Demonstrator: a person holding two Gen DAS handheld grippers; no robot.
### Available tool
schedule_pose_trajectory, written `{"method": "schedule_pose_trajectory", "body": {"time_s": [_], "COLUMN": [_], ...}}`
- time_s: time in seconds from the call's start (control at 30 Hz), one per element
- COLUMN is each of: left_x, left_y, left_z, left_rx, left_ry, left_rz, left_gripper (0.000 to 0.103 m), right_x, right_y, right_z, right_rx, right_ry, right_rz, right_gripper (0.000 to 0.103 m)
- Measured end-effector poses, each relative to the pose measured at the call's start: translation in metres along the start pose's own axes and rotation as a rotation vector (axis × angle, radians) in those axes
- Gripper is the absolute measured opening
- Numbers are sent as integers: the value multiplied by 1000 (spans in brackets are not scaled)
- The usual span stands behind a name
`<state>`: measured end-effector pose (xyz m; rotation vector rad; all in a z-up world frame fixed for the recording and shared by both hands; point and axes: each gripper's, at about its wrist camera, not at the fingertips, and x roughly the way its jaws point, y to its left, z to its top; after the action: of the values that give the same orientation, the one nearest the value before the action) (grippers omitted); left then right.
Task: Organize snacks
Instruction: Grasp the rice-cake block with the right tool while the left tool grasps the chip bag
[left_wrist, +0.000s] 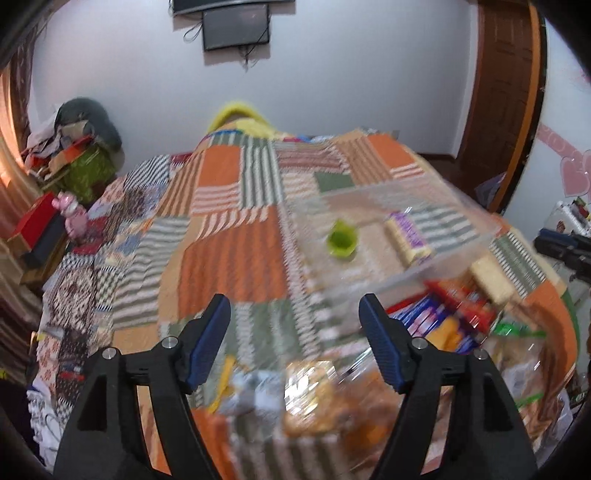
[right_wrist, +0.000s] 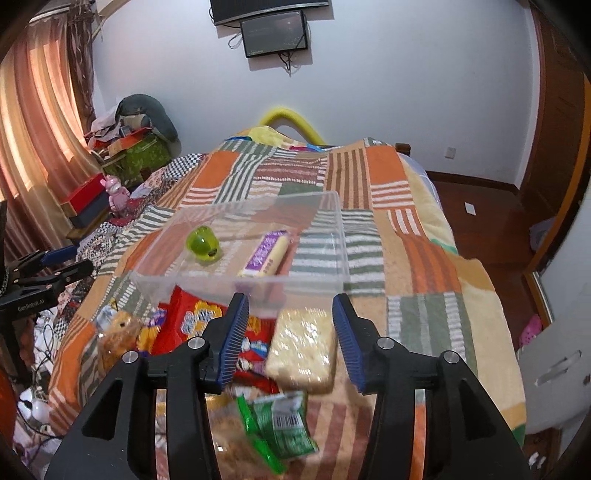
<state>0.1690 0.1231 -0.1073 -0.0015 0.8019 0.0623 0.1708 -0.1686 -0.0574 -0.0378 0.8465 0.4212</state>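
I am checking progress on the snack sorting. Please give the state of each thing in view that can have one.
Clear plastic bin: open, no lid, lying on the bed.
Green jelly cup: inside the bin.
Purple-wrapped snack bar: inside the bin.
Rice cracker pack: outside the bin, on the bed.
Red snack bag: outside the bin.
Green packet: outside the bin.
Left gripper: fingers open, holding nothing.
Right gripper: fingers open, holding nothing.

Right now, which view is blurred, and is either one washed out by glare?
Left wrist view: motion-smeared across the quilt and the snacks in the clear bin; its open tongs stay sharp. Right wrist view: mostly crisp, slight blur on the rice cracker pack; bright curtain at left, no real glare.
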Motion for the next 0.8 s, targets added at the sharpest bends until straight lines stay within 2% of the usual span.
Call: {"method": "schedule_pose_trajectory", "body": {"time_s": [0.27,0.43,0.63,0.8], "left_x": [28,48,64,73], "left_y": [39,49,48,50], "left_z": [-46,-67,-79,-81], "left_rx": [-47,-64,-64,-97], "left_ry": [127,189,218,224], "left_rz": [28,19,12,-24], "left_gripper": [73,73,73,74], "right_x": [11,25,40,53], "right_y": [-10,-17,-14,-10], "right_z": [-20,-27,-33,-35], "right_rx": [28,61,70,57], "right_ry": [50,96,136,163], "right_rz": [-34,-35,-18,-10], "right_gripper": [51,56,61,63]}}
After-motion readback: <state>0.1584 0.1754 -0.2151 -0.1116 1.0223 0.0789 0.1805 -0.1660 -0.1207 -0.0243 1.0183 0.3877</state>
